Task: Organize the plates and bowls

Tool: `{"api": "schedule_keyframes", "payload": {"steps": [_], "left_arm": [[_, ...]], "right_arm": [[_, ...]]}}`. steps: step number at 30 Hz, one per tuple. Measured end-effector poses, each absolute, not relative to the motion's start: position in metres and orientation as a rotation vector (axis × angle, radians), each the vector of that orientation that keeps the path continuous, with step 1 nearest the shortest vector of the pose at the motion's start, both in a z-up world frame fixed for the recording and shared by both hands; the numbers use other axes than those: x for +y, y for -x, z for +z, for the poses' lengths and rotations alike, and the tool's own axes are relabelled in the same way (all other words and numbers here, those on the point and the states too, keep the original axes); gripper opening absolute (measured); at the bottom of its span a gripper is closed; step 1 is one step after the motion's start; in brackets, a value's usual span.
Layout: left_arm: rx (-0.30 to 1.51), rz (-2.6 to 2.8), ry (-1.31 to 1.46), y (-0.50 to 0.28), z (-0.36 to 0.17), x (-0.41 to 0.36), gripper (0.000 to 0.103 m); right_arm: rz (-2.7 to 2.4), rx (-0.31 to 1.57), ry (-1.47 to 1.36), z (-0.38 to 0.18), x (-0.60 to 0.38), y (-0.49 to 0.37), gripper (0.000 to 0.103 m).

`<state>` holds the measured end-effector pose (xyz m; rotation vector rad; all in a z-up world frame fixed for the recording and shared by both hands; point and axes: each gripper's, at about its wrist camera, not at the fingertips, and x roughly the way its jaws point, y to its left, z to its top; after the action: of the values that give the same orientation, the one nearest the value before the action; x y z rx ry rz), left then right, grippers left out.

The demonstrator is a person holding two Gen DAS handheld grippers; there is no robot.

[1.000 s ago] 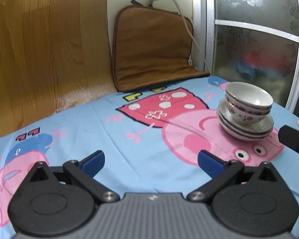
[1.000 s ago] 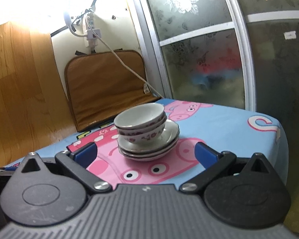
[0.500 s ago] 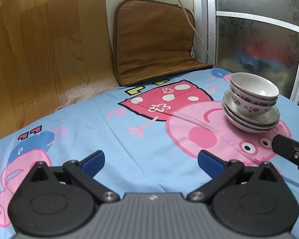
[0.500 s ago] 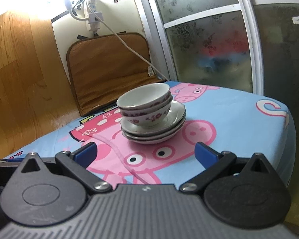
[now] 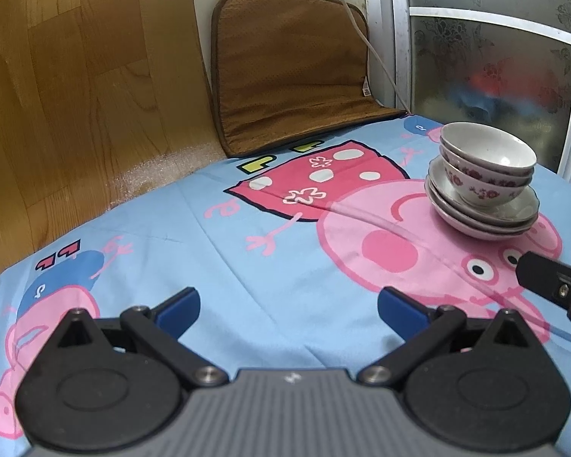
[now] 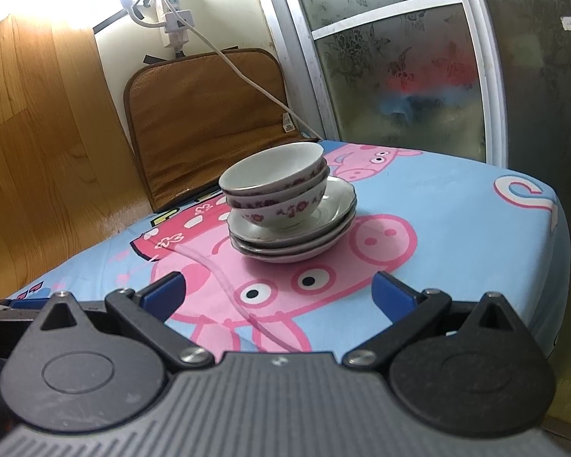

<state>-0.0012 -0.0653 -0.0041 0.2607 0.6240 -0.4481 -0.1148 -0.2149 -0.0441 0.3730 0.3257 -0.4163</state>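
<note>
Two white bowls with red flower patterns [image 5: 485, 167] [image 6: 276, 188] sit nested on a stack of white plates [image 5: 476, 217] [image 6: 293, 243] on the blue cartoon tablecloth [image 5: 247, 251] [image 6: 456, 221]. My left gripper [image 5: 287, 306] is open and empty, hovering over the cloth to the left of the stack and nearer to me. My right gripper [image 6: 278, 289] is open and empty, facing the stack from a short distance. Part of the right gripper's body shows at the right edge of the left wrist view [image 5: 552, 278].
A brown cushion [image 5: 293, 68] [image 6: 205, 122] leans against the wall at the table's back. A white cable [image 6: 247, 72] hangs from a power strip [image 6: 173, 19]. A frosted sliding door [image 6: 399, 61] stands behind right. The table's right edge [image 6: 559, 236] drops off.
Both grippers have pulled back and risen a little from the stack, so more tablecloth shows in front. The bowls and plates have not moved.
</note>
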Motion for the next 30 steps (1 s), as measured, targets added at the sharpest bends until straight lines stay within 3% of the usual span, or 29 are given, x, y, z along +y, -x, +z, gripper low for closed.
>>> {"api": "schedule_keyframes", "payload": {"steps": [30], "left_arm": [[0.595,-0.421,-0.254,0.0022,0.0033,-0.0608,0.103]], "right_arm": [[-0.399,0.322,-0.357,-0.0412,-0.2123,0.1137,0.103]]}}
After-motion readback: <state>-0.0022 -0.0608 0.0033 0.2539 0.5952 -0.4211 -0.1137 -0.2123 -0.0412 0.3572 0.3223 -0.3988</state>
